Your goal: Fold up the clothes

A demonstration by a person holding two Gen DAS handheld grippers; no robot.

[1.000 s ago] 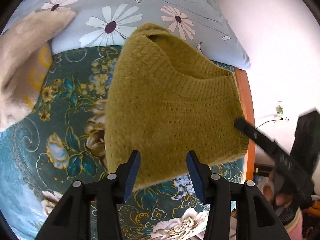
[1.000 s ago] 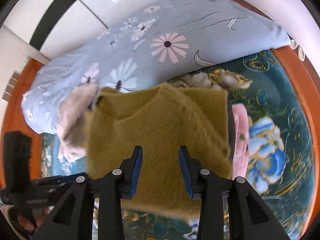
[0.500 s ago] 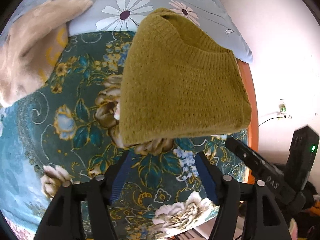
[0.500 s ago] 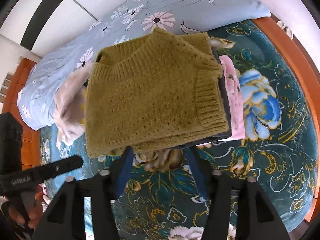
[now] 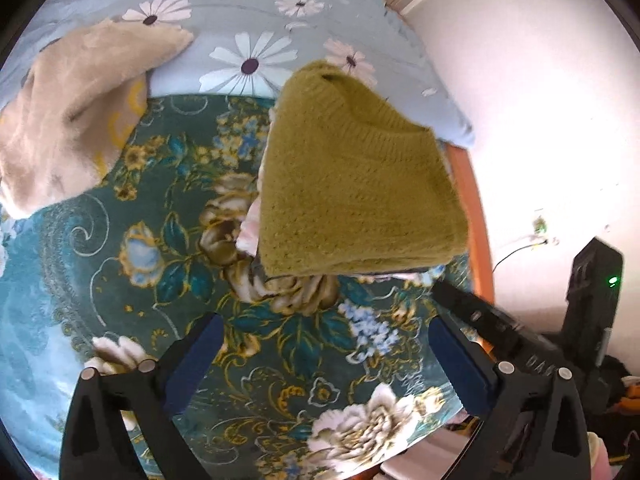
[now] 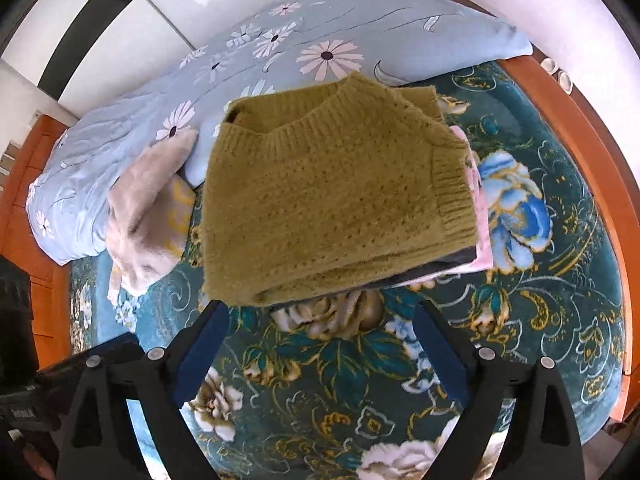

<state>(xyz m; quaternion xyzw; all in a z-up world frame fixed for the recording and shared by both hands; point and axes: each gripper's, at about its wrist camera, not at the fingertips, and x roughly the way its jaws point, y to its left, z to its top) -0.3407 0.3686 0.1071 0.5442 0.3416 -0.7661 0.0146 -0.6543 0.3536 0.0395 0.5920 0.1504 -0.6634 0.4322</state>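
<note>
We are holding the left gripper (image 5: 324,354) and right gripper (image 6: 320,344) wide open and empty; the folded sweater (image 6: 332,188) is lying at twelve o'clock, nearer the right.

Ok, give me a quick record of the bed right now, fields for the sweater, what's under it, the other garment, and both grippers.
sweater: olive knit sweater, folded, on top of a stack
under it: dark layer, then pink folded garment
other garment: beige fleece piece, unfolded, partly on the daisy-print pillow
surface: teal floral bedspread
left gripper: open, empty, short of the stack
right gripper: open, empty, short of the stack
</note>
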